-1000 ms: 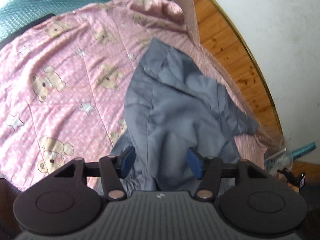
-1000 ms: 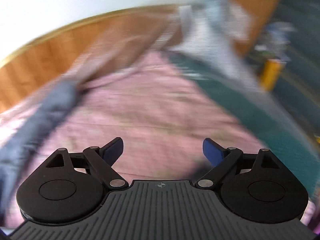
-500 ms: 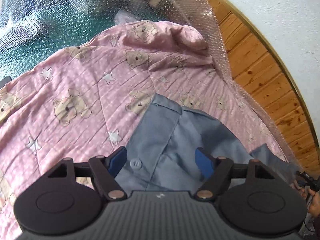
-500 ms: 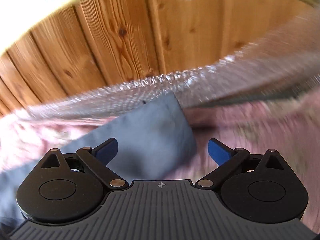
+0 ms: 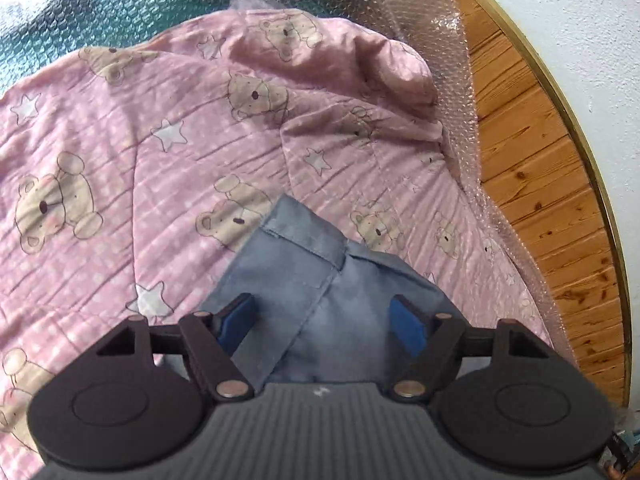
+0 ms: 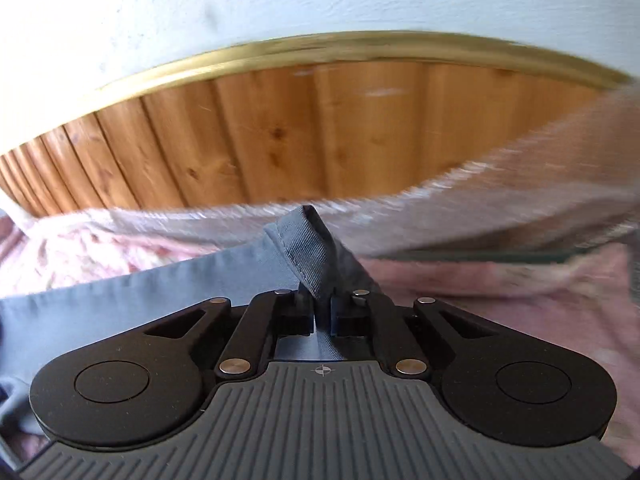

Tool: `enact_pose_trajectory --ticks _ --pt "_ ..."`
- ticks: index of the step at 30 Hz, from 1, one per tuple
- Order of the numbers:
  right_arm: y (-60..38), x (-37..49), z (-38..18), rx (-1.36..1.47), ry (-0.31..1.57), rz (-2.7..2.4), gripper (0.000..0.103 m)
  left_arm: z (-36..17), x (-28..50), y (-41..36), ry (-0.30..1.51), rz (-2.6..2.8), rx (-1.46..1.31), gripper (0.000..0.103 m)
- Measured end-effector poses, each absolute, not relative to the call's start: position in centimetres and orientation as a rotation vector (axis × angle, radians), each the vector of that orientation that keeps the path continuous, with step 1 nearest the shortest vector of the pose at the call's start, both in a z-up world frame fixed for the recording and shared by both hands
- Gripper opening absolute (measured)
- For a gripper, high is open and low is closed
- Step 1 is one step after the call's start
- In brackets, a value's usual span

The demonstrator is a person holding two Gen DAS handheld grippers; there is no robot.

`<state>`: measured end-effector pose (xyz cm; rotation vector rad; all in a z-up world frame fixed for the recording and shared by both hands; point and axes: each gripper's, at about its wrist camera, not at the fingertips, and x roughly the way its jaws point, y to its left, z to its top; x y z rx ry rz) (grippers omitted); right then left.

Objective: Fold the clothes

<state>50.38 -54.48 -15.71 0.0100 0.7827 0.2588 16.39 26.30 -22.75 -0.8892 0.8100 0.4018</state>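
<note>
A grey-blue garment lies on a pink quilt with bears and stars. My left gripper hovers over its corner with the blue pads wide apart; the cloth runs between them and they do not press it. In the right wrist view my right gripper is shut on a hemmed edge of the same grey-blue garment, which stands up pinched between the fingers. The rest of the garment trails off to the lower left there.
Bubble wrap lines the quilt's far side against a wooden panelled wall with a brass rail and white wall above. A teal surface shows beyond the quilt at upper left.
My left gripper came in over the garment's corner and its jaws widened a little. My right gripper swung to the garment's edge by the wall and shut on it.
</note>
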Motion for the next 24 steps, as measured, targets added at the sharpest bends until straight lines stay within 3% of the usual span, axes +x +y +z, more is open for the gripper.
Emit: enact_pose_trajectory --ticks 4,8,9,10,11,12,16,19,21,24 --pt "-57.5 47.9 -17.1 0.011 0.847 0.196 0.004 -23.3 17.5 27.2 0.836 0.417 -0.883 0.076" --pt "-58.3 46.2 -19.1 0.042 0.885 0.123 0.004 -24.0 20.5 26.6 0.853 0.369 -0.851 0.086" --pt "-58.3 46.0 -19.7 0.047 0.897 0.104 0.004 -24.0 21.3 26.2 0.851 0.336 -0.843 0.080" --pt "-58.1 46.0 -20.0 0.049 0.908 0.091 0.004 -24.0 22.1 25.9 0.848 0.302 -0.834 0.061" --pt "-57.9 46.1 -20.1 0.051 0.907 0.081 0.004 -23.9 23.2 25.4 0.869 0.250 -0.824 0.010" --pt "-57.8 46.3 -19.8 0.055 0.893 0.078 0.004 -23.4 24.0 24.8 0.886 0.218 -0.793 0.008" --pt "-57.7 47.2 -17.8 0.070 0.841 0.083 0.004 -21.4 24.6 24.0 0.880 0.229 -0.729 0.008" --pt "-57.8 47.3 -16.5 0.064 0.836 0.085 0.004 -21.2 22.6 25.5 0.877 0.273 -0.738 0.030" --pt "-58.4 46.8 -16.4 0.071 0.846 0.071 0.004 -22.0 21.7 27.0 0.894 0.313 -0.756 0.060" --pt "-59.2 45.8 -17.1 0.090 0.875 0.044 0.004 -23.3 21.9 27.6 0.868 0.277 -0.842 0.068"
